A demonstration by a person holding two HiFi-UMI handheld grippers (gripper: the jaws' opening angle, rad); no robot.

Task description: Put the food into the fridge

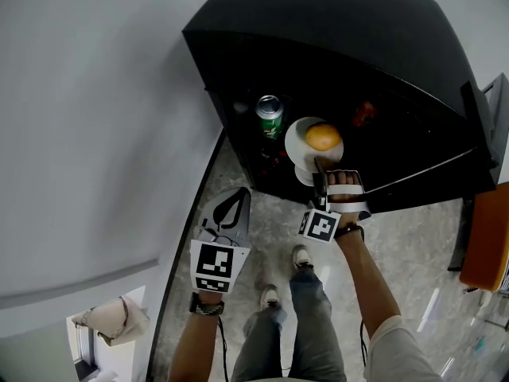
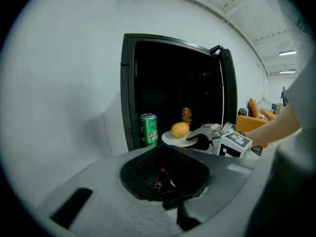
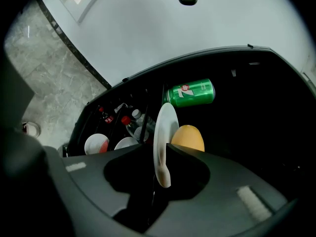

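A white plate (image 1: 305, 146) carrying a yellow-orange fruit (image 1: 323, 137) is held at the open black fridge (image 1: 398, 70), just inside its mouth. My right gripper (image 1: 320, 171) is shut on the plate's near rim. In the right gripper view the plate (image 3: 165, 132) shows edge-on between the jaws (image 3: 163, 159), with the fruit (image 3: 187, 138) behind it. A green can (image 1: 270, 116) stands in the fridge beside the plate. My left gripper (image 1: 238, 201) hangs lower left, outside the fridge, shut and empty; its own view shows the jaws (image 2: 164, 149) closed, with the plate (image 2: 178, 139) beyond.
A red can (image 2: 186, 116) stands deeper in the fridge. Bottles (image 3: 131, 122) and white cups (image 3: 98, 144) fill a lower shelf. The fridge door (image 2: 228, 88) stands open at the right. An orange chair (image 1: 487, 245) is on the right, and a white wall (image 1: 95, 118) on the left.
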